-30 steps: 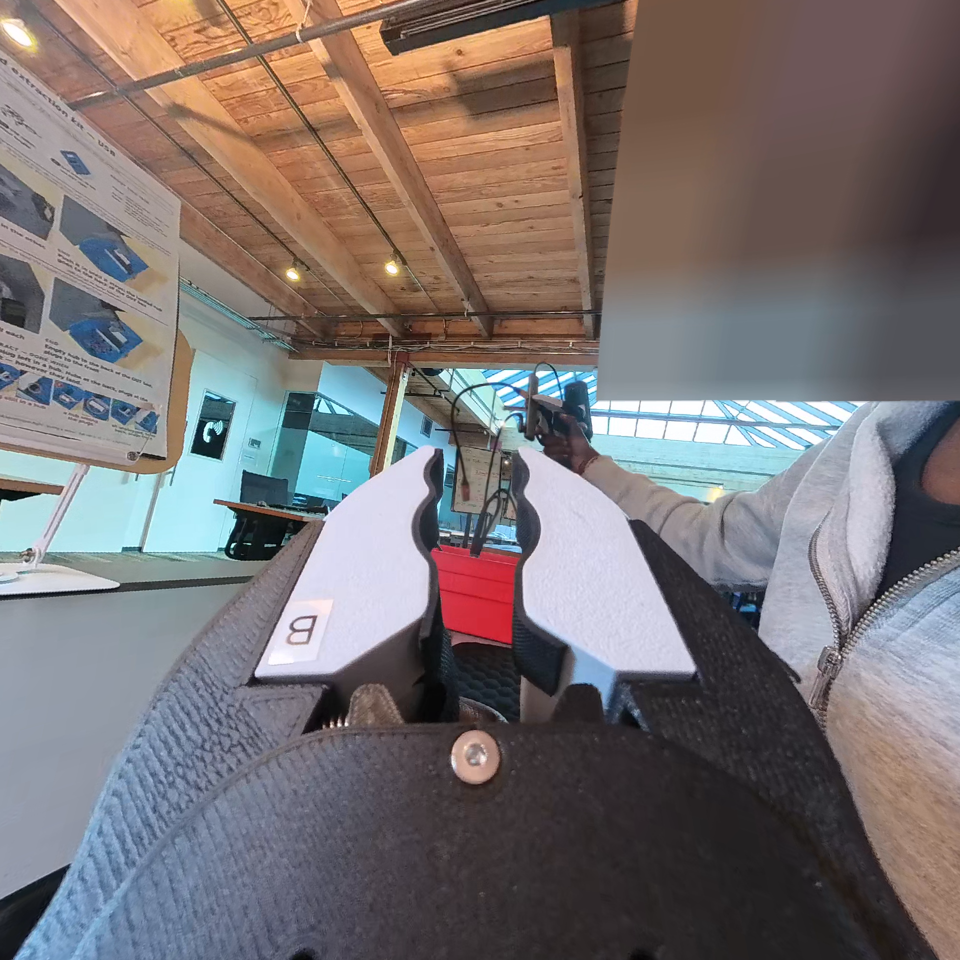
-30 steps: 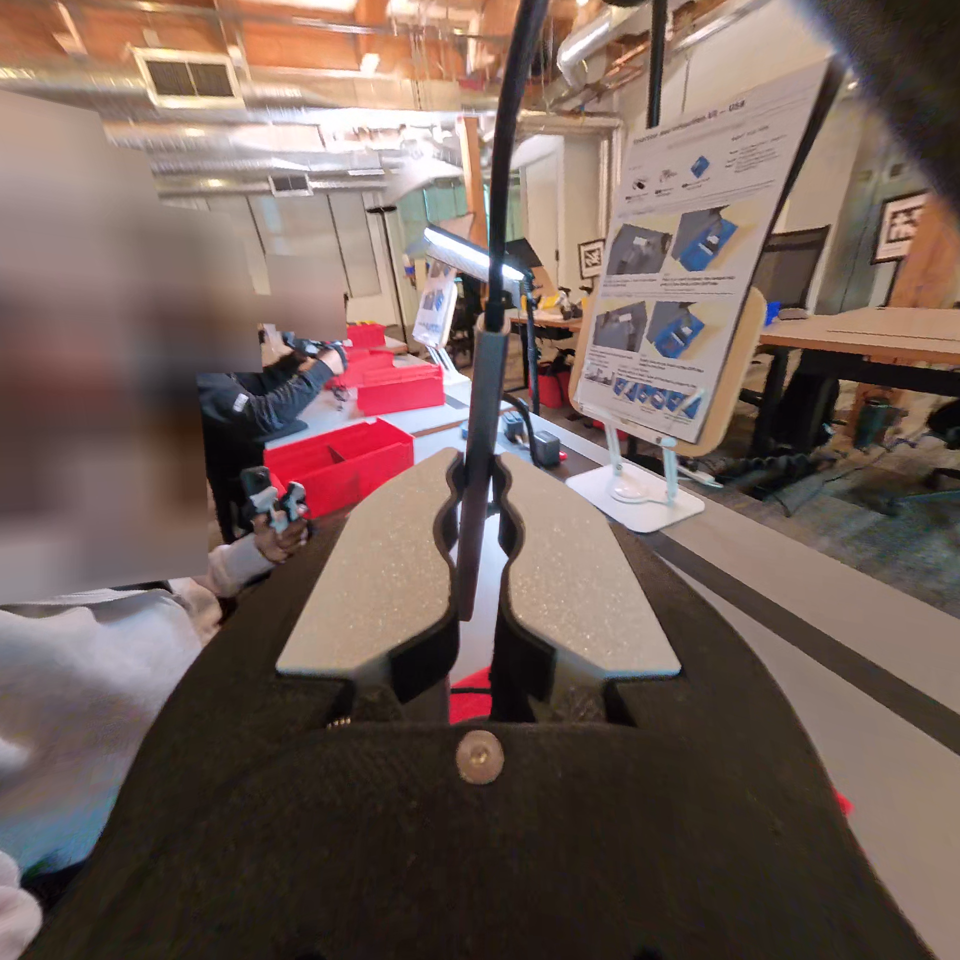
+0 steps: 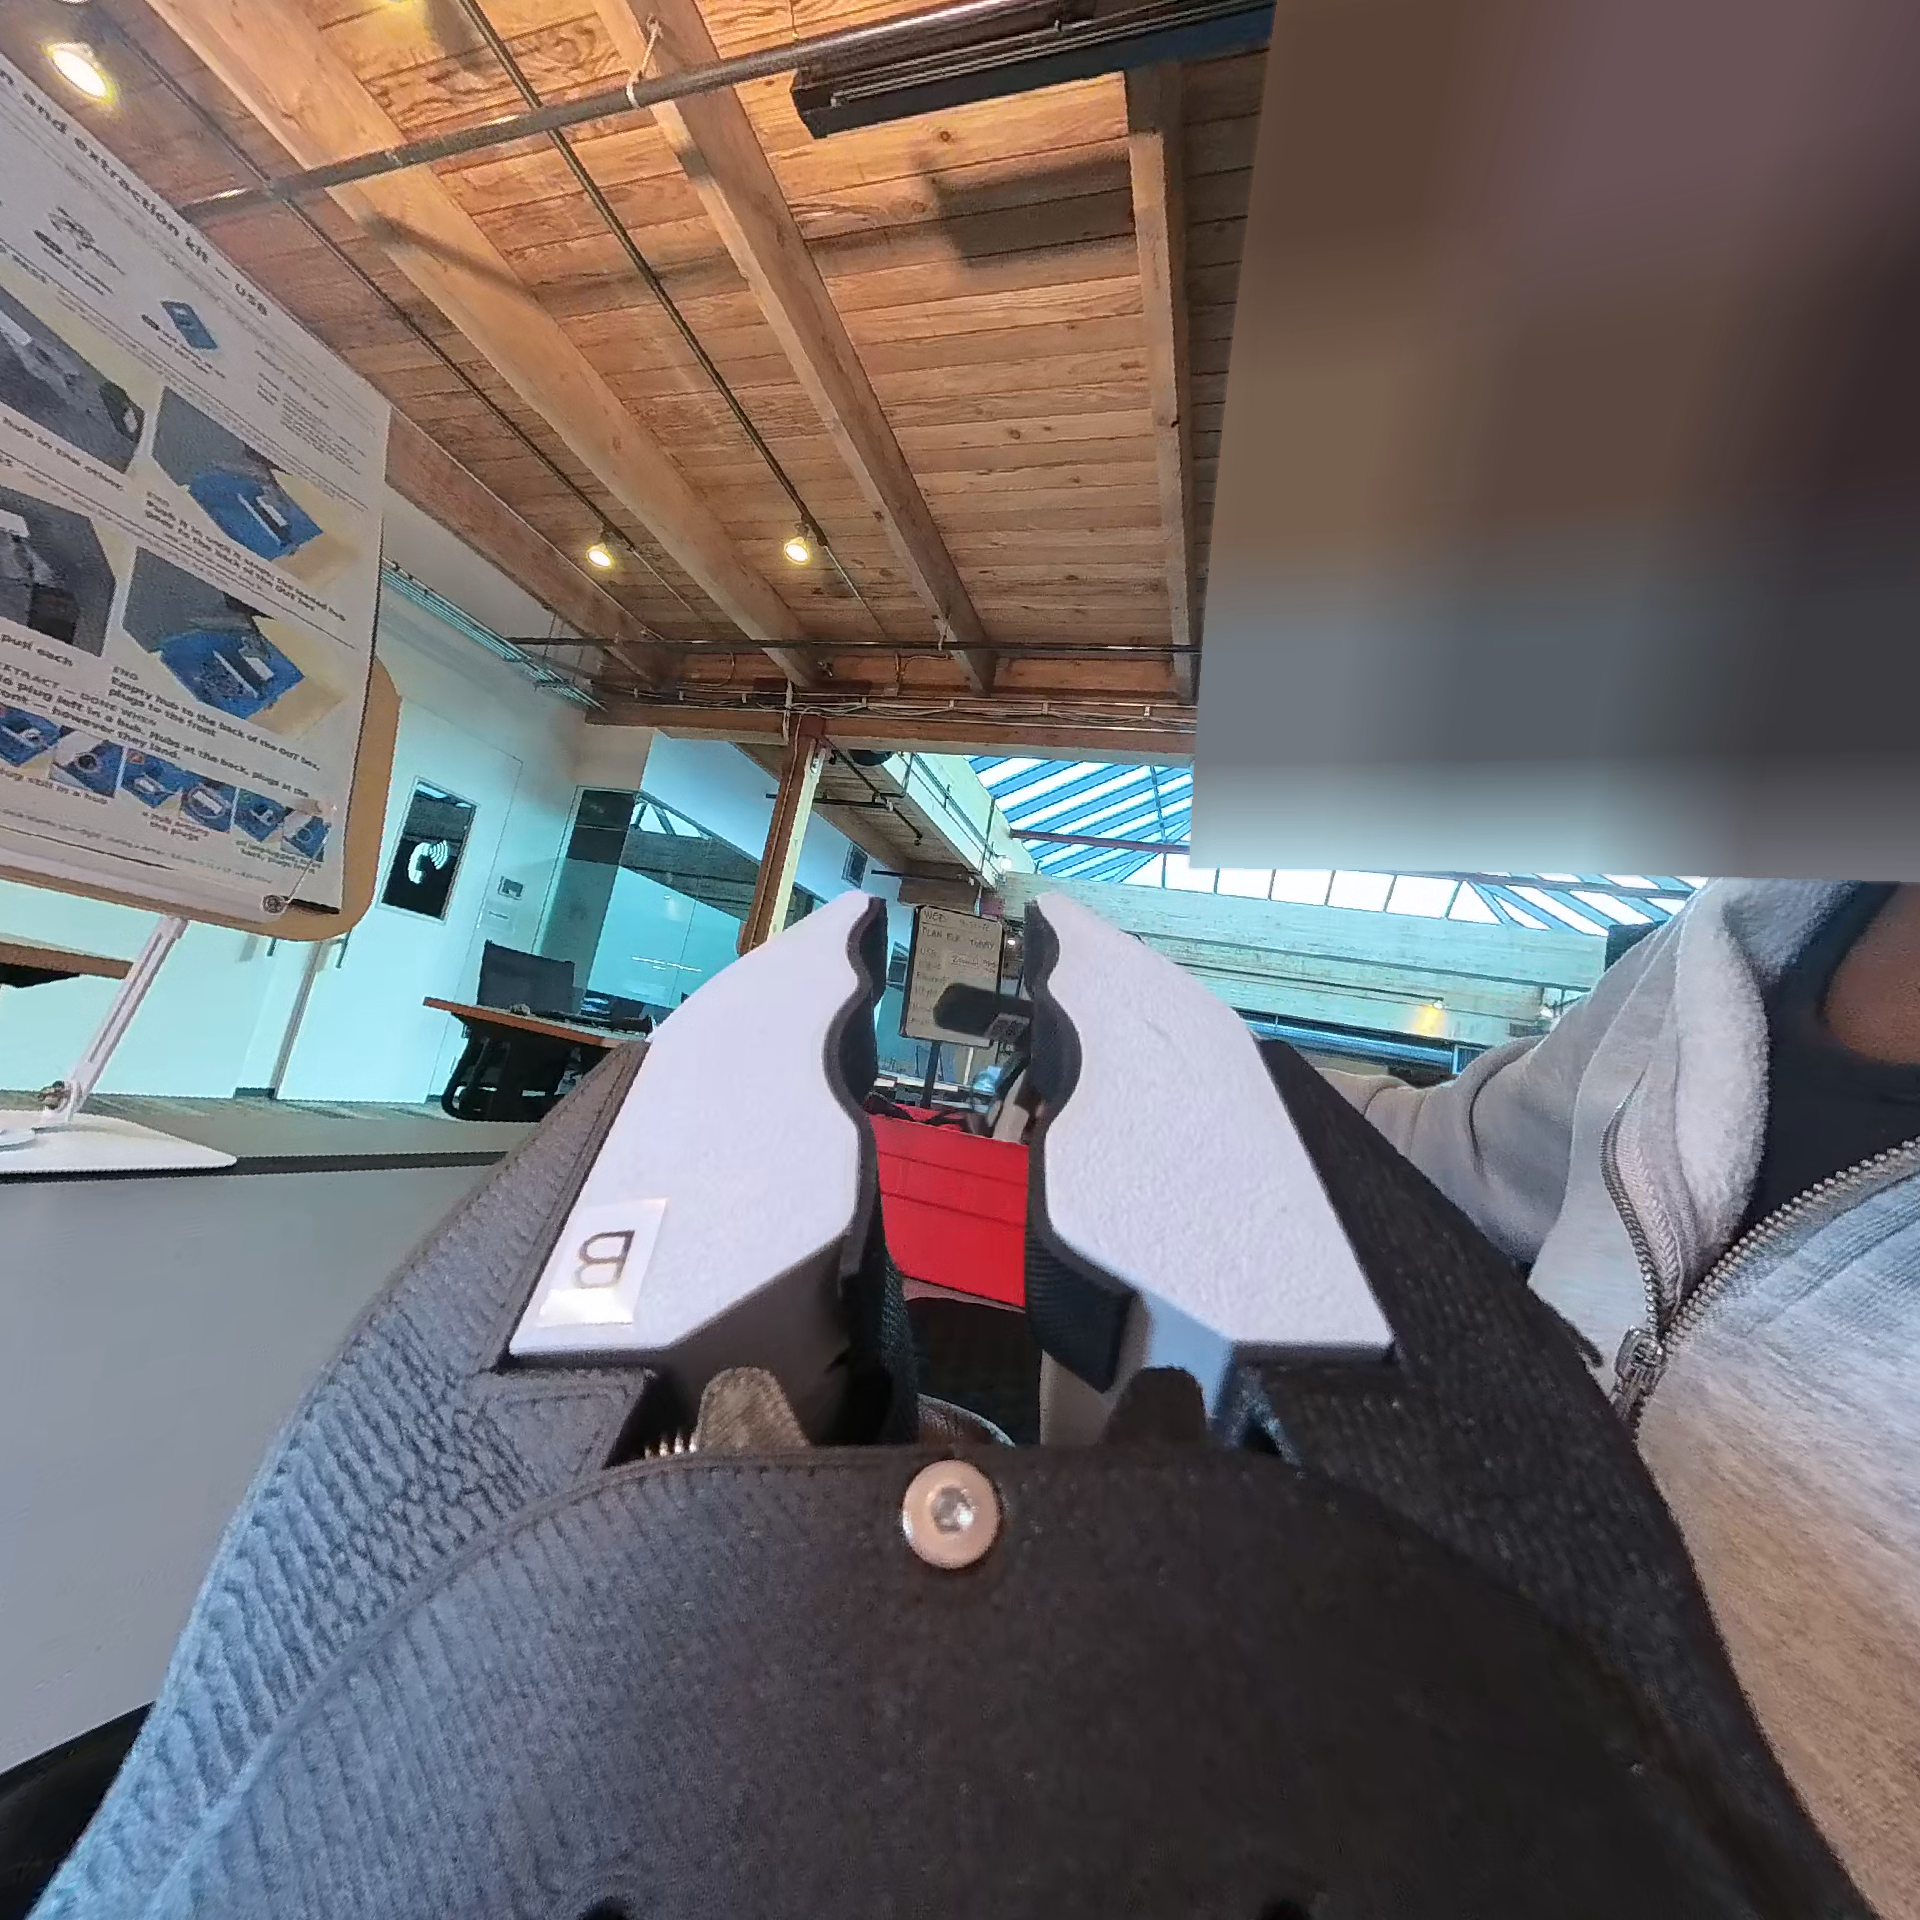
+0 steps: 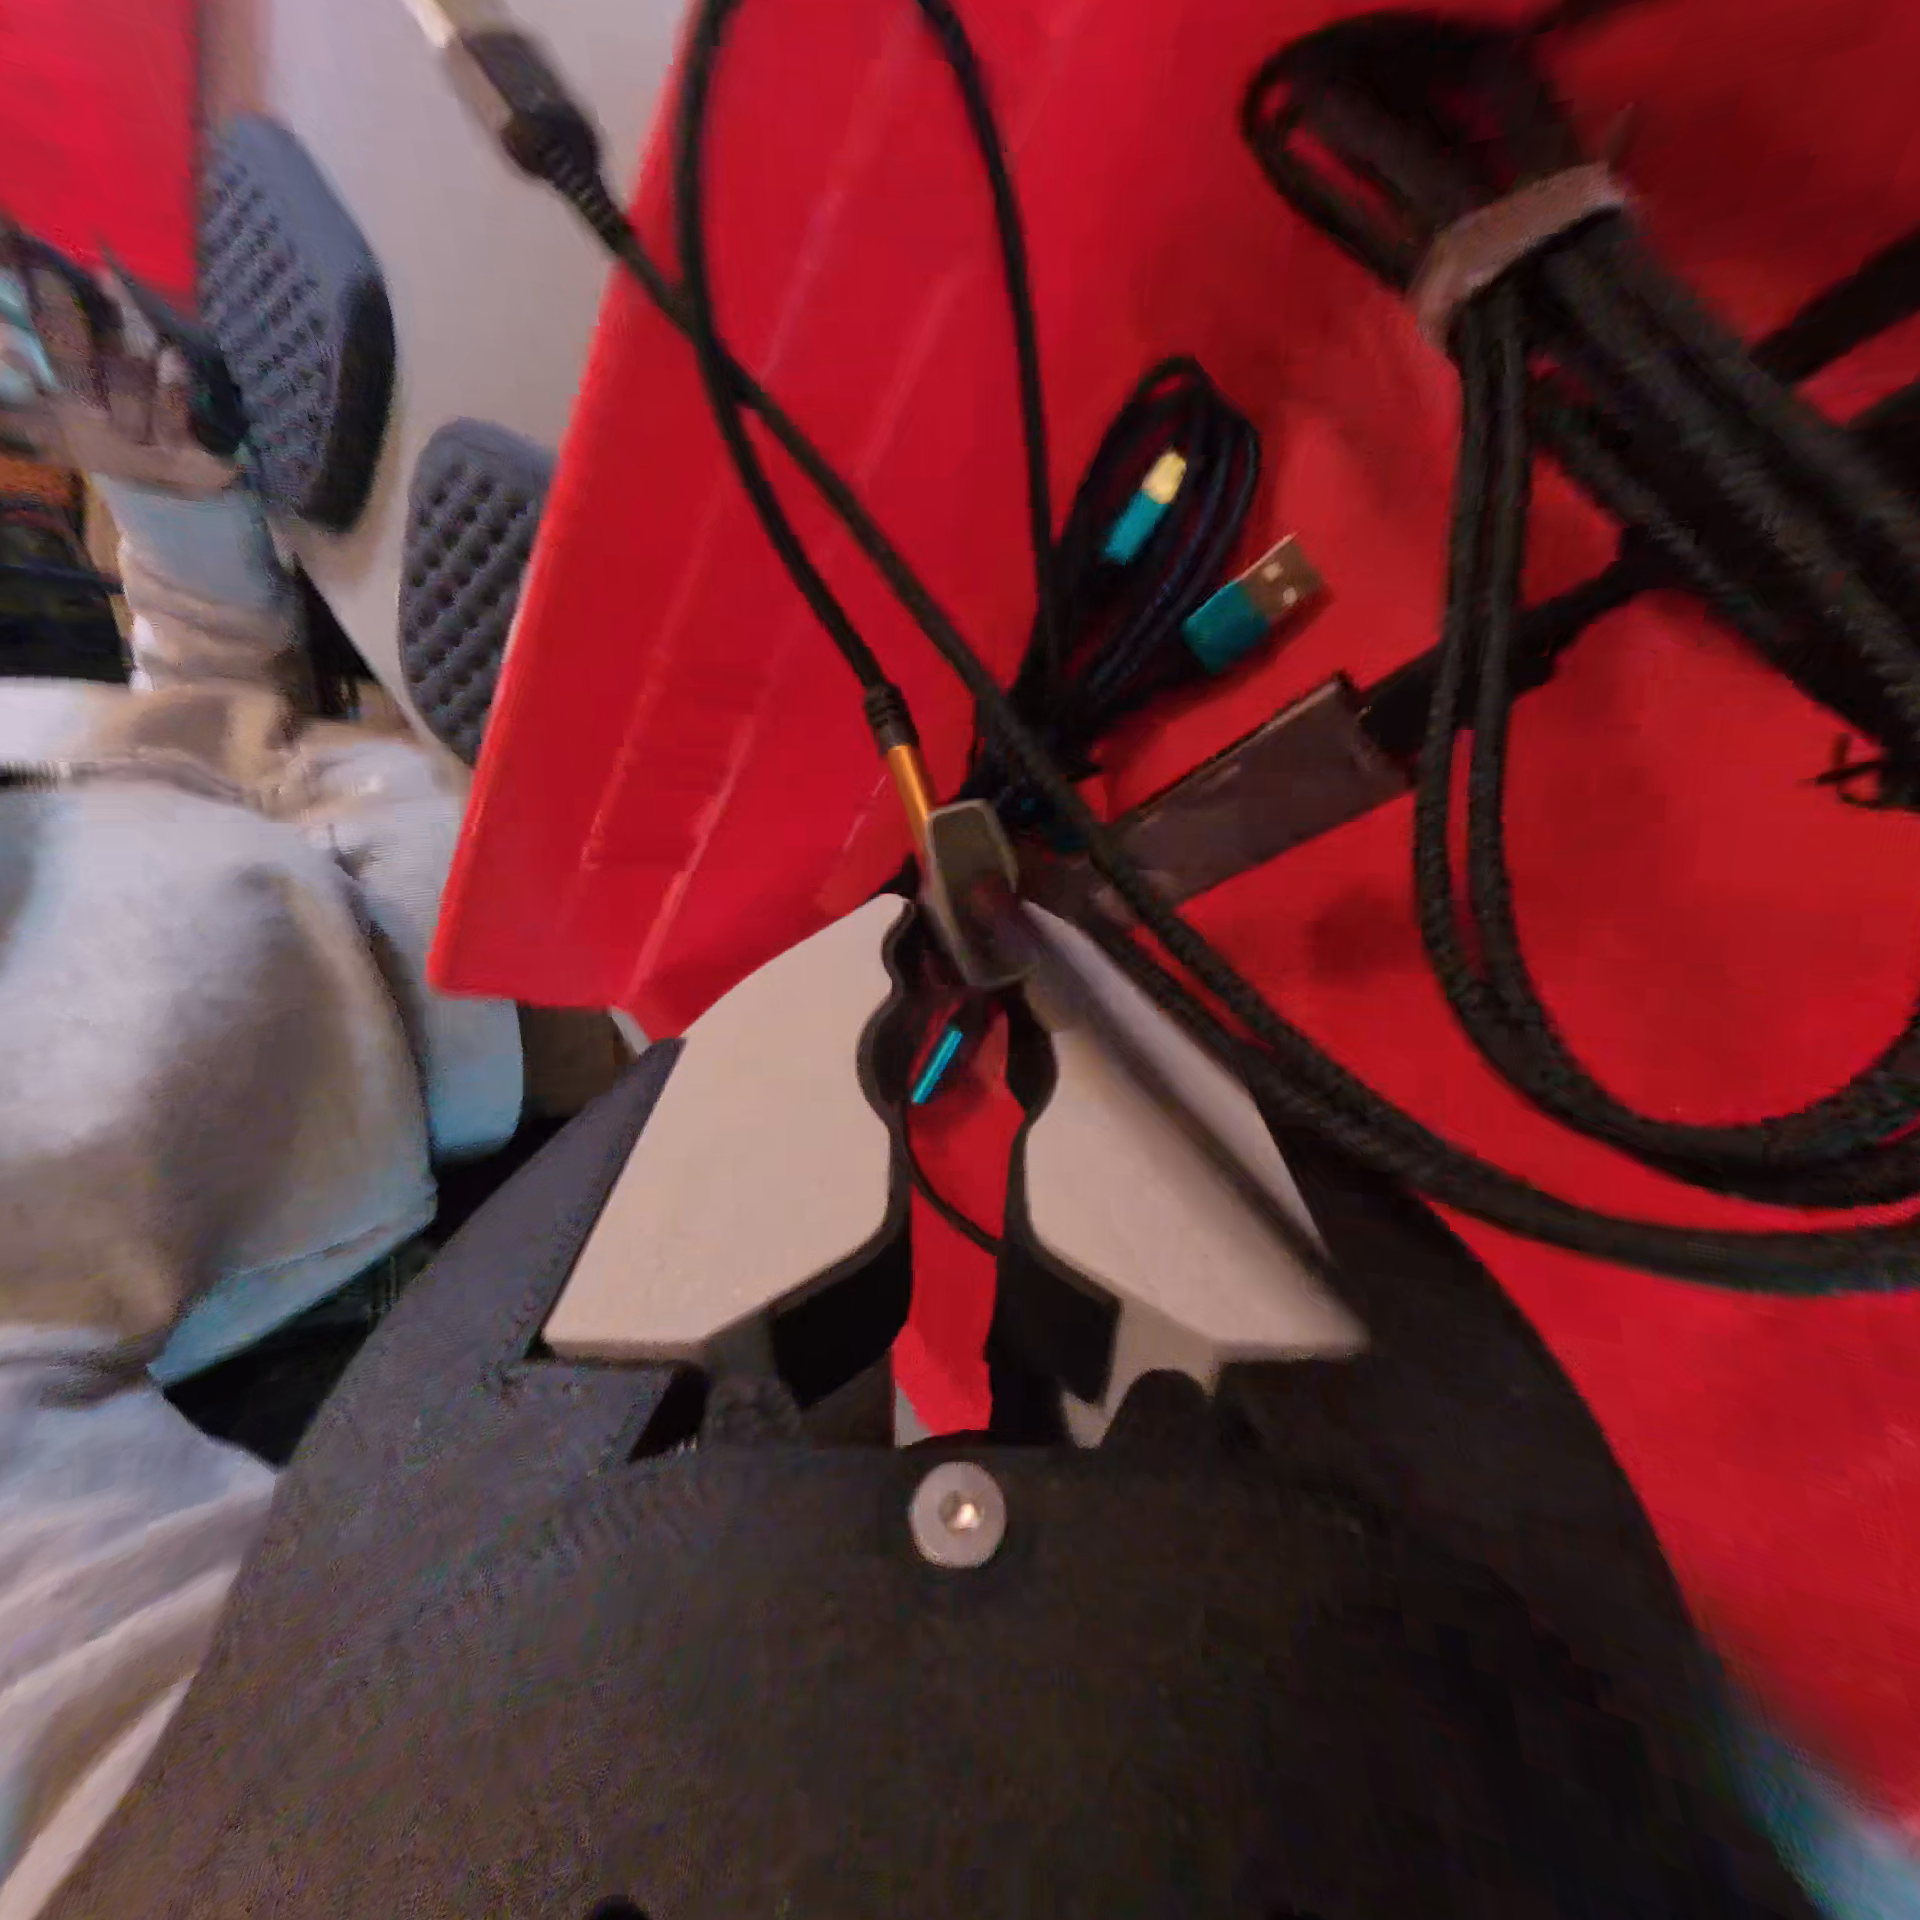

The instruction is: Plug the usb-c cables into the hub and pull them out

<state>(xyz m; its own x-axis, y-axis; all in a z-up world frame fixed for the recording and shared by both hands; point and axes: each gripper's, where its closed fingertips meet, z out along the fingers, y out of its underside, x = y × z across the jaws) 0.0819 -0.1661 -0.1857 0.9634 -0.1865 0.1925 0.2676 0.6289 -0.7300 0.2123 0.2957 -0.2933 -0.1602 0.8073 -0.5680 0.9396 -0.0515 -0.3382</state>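
Worked from the right tongs (image 4: 966, 914), poised above a red bin (image 4: 727, 520) and clenched, as far as the blur allowed, on a grey plug (image 4: 971, 883) right at the fingertips. Traced its thin, orange-collared cable (image 4: 906, 774) away from the tips and up along the left part of the bin. Found the likely hub (image 4: 1247, 790), a dark flat bar, just beyond the right fingertip and close against the plug; could not tell whether merely touching or seated in a port. Read the bar's long axis as running from the tips out and away to the right, with its own lead leaving the far end. Judged the coming move, in or out, as turning on a push or pull along that axis, not across it. Counted in the bin also a coiled teal-ended cable (image 4: 1236, 613) ahead of the tips and a strapped bundle (image 4: 1507, 249) of thick braided leads farther off to the right. Had the left tongs (image 3: 956, 914) released and bare, pointed level across the table (image 3: 156, 1455) toward the bin, well short of the hub. Put the right tongs as far the nearer. Noted a poster (image 3: 177, 520) off the left tongs' left side and a grey jacket (image 3: 1766, 1455) close on their right.
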